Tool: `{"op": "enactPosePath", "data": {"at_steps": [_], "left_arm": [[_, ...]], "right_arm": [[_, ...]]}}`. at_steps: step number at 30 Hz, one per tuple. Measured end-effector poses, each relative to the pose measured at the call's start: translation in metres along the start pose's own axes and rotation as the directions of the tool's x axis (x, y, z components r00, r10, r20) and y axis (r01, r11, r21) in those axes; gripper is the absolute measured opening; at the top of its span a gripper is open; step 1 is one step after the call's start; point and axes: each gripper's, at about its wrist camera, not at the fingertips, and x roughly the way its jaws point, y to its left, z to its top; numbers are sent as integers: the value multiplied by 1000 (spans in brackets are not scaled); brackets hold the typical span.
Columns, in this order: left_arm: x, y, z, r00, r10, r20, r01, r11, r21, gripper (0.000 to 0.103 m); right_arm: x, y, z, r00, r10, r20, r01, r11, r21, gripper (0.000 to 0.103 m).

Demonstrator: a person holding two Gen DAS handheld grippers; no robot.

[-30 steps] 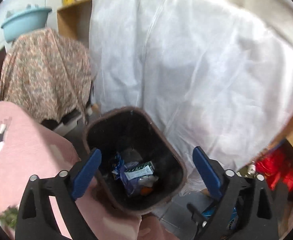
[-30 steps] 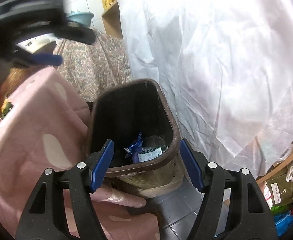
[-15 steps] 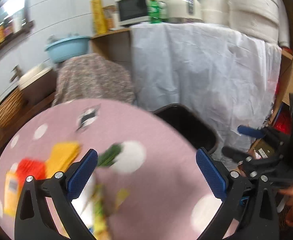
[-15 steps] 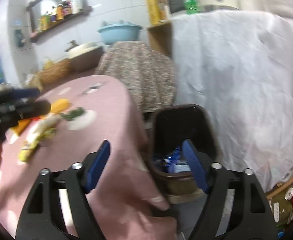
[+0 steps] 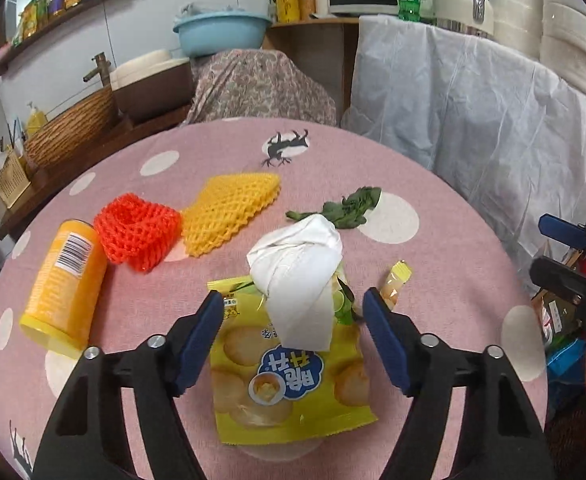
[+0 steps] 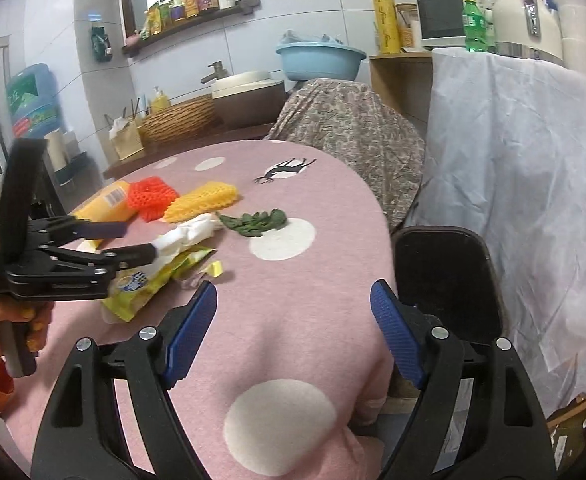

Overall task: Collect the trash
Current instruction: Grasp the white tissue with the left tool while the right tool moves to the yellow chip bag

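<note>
Readable print is sparse. Yellow snack bag [image 5: 289, 364] lying between the left tongs' [image 5: 293, 312] spread fingers: large blue Chinese characters on a white cloud patch, seen upside down, second one looks like 脆; small square mark at the bag's far-left corner, illegible. Yellow canister [image 5: 63, 284] on its side, left of those tongs: barcode on a white label, digits too small to read. Shelf bottles, the green soda bottle [image 6: 473, 20] and the water jug [image 6: 33, 100] carry labels, none legible.
</note>
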Motion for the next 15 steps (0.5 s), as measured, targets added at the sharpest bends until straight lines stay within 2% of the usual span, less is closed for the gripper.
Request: {"op": "enactPosePath", "data": {"at_steps": [9, 15], "left_arm": [[32, 2, 5, 998, 14, -60, -13, 1000, 9, 56], [33, 7, 0, 998, -4, -59, 1, 999, -51, 39]], "right_arm": [[-5, 11, -3, 1000, 11, -18, -12, 999, -36, 79], [-4, 11, -2, 1000, 23, -22, -24, 998, -53, 79]]}}
